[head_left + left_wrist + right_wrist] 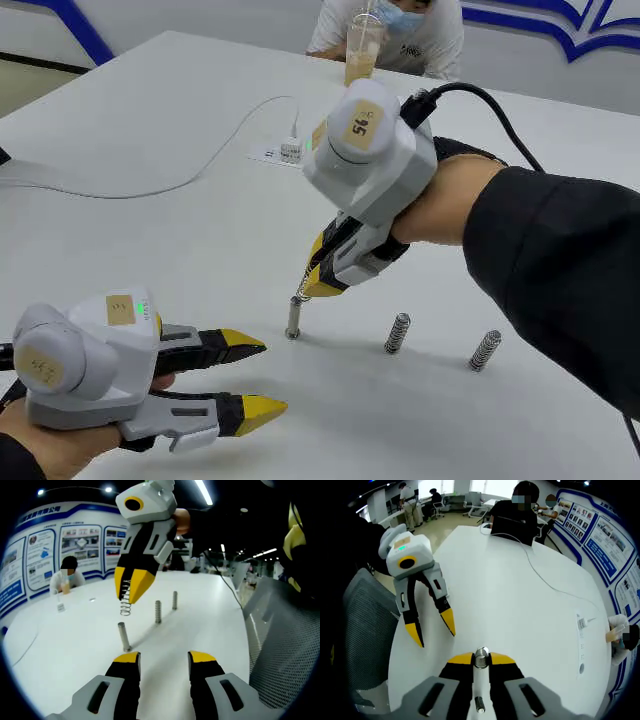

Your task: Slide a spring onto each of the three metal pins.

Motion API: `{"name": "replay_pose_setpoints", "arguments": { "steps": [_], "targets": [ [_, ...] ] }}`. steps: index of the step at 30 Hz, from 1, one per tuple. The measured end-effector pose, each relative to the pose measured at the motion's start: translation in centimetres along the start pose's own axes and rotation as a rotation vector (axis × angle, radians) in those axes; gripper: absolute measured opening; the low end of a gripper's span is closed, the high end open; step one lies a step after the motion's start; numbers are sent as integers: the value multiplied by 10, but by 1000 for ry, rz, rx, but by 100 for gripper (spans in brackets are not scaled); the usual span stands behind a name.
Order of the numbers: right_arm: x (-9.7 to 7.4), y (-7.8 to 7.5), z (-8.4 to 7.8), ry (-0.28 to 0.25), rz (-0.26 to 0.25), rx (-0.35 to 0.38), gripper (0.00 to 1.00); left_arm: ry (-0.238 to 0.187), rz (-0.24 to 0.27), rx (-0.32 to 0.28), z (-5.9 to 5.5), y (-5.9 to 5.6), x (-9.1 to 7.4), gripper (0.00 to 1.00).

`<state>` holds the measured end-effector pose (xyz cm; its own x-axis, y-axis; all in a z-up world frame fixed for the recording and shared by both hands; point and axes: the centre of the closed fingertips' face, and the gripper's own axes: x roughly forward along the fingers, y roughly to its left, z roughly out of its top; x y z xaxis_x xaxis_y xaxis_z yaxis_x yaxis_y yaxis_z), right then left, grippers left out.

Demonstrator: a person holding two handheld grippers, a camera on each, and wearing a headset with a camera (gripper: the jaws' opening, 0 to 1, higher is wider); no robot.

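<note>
**Last spring could snag on the pin's rim**

My right gripper (318, 285) is clamped on the last spring (125, 607), pinching its upper coils so the lower end dangles free (thin wire, so I expect it to sway). The spring hangs just above the bare pin (293, 318) at lower centre of the head view, not yet over it. As I judge it, the loose end sits slightly off the pin's top. Lowering now could catch a coil on the rim, buckle the spring, or flick it out onto the table (200, 230). My left gripper (255, 375), at lower left, is wide open and empty, and a stray nudge could bump the pin. The middle pin (397, 333) and the right-hand pin (485, 350) already wear springs.
</note>
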<state>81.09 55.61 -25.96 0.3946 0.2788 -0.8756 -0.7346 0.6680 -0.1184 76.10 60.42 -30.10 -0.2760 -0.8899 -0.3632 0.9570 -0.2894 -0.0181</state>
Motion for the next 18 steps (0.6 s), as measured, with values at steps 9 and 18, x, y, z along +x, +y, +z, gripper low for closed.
{"name": "replay_pose_setpoints", "arguments": {
  "steps": [9, 18],
  "targets": [
    [7, -3, -1, 12, 12, 11, 12, -1, 10, -6, -1, 2, -3, 39],
    [14, -5, -4, 32, 21, 12, 12, -2, 12, -11, -3, 4, -4, 39]
  ]
}}
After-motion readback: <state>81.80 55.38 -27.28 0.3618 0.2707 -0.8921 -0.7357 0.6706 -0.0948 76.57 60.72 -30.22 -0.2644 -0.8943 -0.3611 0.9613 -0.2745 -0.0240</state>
